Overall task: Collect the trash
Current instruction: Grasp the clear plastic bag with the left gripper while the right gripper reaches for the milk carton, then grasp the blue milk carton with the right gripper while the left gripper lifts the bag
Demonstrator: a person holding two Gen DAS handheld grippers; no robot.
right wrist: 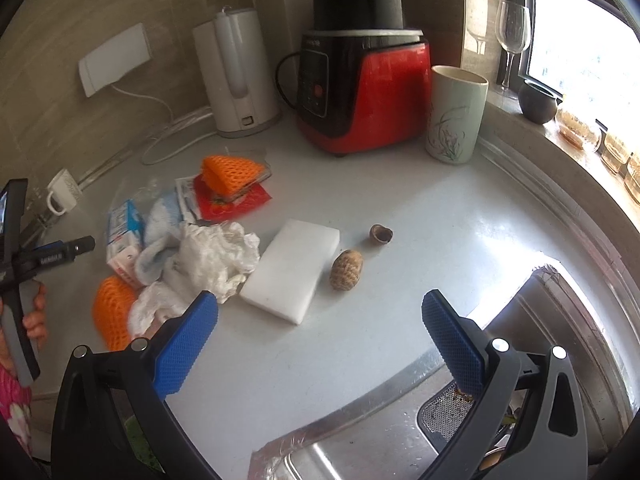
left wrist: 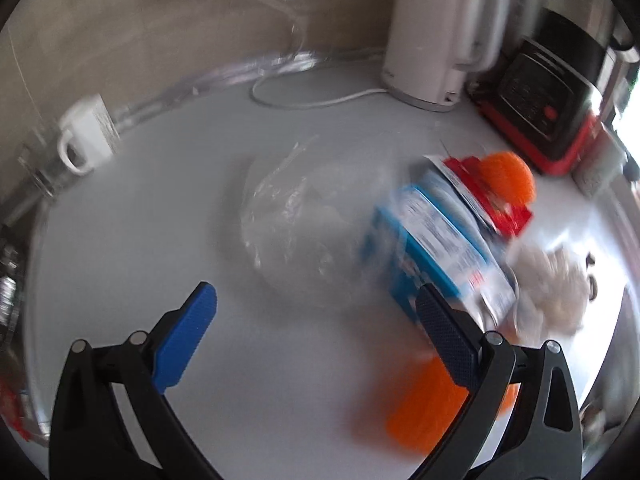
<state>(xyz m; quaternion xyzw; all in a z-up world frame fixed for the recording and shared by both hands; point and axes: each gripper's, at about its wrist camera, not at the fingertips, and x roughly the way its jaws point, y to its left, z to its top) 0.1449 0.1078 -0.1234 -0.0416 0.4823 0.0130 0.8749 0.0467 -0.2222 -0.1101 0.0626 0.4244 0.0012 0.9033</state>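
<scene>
Trash lies in a heap on the white counter: a blue and white carton [left wrist: 436, 252] [right wrist: 122, 236], a clear plastic bag [left wrist: 304, 216], crumpled white paper [right wrist: 212, 258] [left wrist: 548, 284], two orange foam nets [right wrist: 230, 172] [right wrist: 112, 312] [left wrist: 506, 178] [left wrist: 424, 408] and a red wrapper [right wrist: 232, 200]. A nut [right wrist: 346, 270] and a shell half [right wrist: 381, 234] lie beside a white sponge [right wrist: 292, 270]. My left gripper [left wrist: 316, 320] is open above the counter, its right finger in front of the carton. My right gripper [right wrist: 320, 332] is open above the counter's front, near the sponge.
A white kettle [right wrist: 240, 76] [left wrist: 436, 36], a red blender base [right wrist: 360, 88] [left wrist: 548, 100] and a tall flowered cup [right wrist: 456, 116] stand at the back. A white mug [left wrist: 86, 136] sits far left. A steel sink [right wrist: 440, 420] lies at the front right. Glasses stand on the window sill.
</scene>
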